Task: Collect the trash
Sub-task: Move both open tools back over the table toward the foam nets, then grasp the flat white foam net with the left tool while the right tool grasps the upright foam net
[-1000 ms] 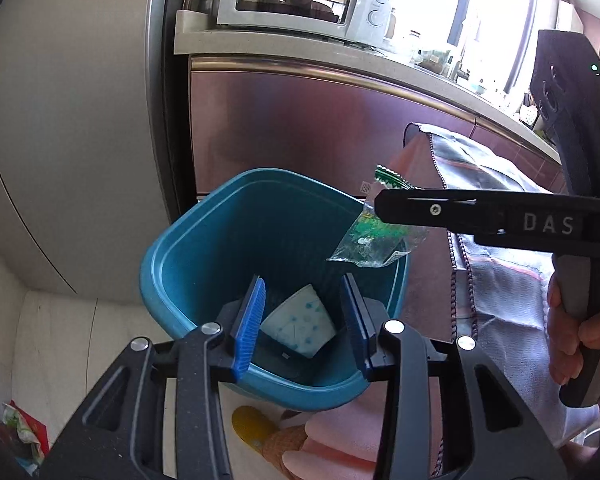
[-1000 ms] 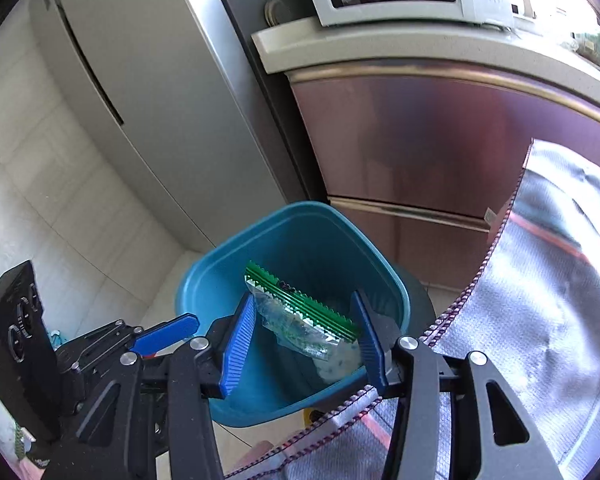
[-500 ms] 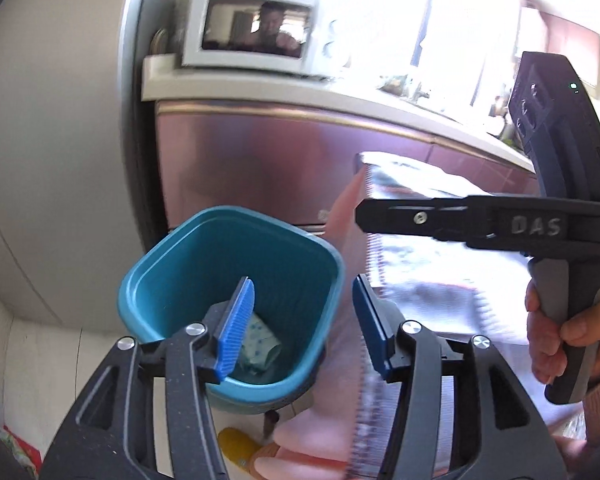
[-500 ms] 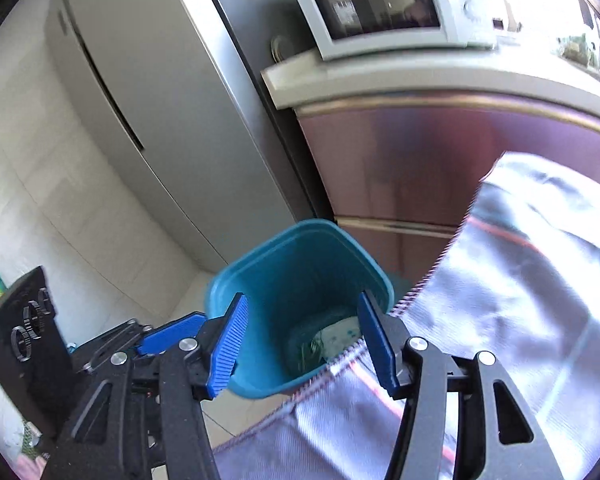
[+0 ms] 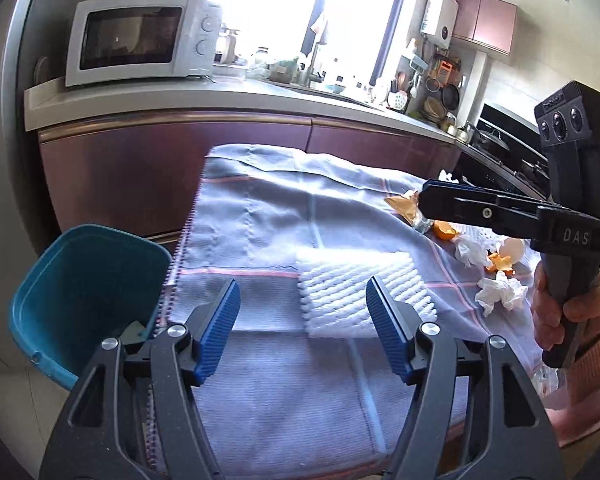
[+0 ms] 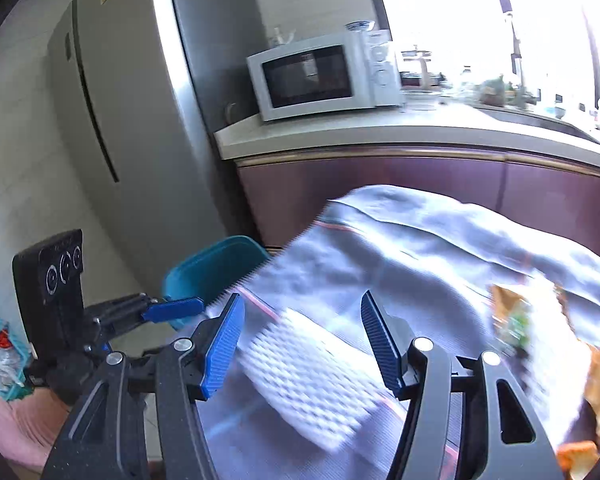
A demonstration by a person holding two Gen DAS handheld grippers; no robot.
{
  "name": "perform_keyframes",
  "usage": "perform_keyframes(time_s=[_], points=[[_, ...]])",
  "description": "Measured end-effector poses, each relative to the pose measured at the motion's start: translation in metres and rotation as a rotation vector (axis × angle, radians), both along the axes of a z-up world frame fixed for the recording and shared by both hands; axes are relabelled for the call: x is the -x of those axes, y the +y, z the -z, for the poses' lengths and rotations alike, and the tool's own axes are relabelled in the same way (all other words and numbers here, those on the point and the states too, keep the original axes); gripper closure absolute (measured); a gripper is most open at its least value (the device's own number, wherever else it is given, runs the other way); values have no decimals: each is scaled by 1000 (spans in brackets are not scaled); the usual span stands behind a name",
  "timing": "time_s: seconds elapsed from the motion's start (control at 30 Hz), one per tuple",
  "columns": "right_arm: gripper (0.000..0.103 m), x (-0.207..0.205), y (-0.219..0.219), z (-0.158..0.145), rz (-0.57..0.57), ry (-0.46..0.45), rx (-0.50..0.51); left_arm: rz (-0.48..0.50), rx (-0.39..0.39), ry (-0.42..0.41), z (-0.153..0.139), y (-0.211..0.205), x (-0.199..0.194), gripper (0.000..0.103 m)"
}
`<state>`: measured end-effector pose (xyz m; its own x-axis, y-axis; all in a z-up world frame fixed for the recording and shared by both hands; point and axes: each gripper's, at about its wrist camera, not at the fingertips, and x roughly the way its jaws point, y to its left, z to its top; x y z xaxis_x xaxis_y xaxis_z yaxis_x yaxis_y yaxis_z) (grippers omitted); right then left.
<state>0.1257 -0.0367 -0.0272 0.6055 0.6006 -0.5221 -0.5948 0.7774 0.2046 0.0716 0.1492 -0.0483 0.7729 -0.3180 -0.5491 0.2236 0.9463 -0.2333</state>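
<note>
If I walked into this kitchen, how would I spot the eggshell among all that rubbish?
Start at the blue-grey cloth covering the table in front of the counter, and look to the litter at its right end. The eggshell lies there between crumpled white tissues and orange peel. It is the only smooth, pale, rounded, hollow piece.

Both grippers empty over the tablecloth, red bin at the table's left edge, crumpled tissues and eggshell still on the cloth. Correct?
One thing is off: the bin is teal, not red, as the left wrist view shows. The rest stands: left gripper and right gripper are empty with jaws opening; tissues and eggshell remain on the tablecloth.
</note>
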Motion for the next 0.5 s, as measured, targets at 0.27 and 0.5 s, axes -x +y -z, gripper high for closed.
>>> perform_keyframes(time_s=[0.27, 0.5], points=[[42, 26, -86, 13, 242, -63, 49, 32, -10, 63, 20, -25, -15, 35], [41, 18, -116, 28, 352, -52, 63, 25, -14, 110, 27, -31, -22, 34]])
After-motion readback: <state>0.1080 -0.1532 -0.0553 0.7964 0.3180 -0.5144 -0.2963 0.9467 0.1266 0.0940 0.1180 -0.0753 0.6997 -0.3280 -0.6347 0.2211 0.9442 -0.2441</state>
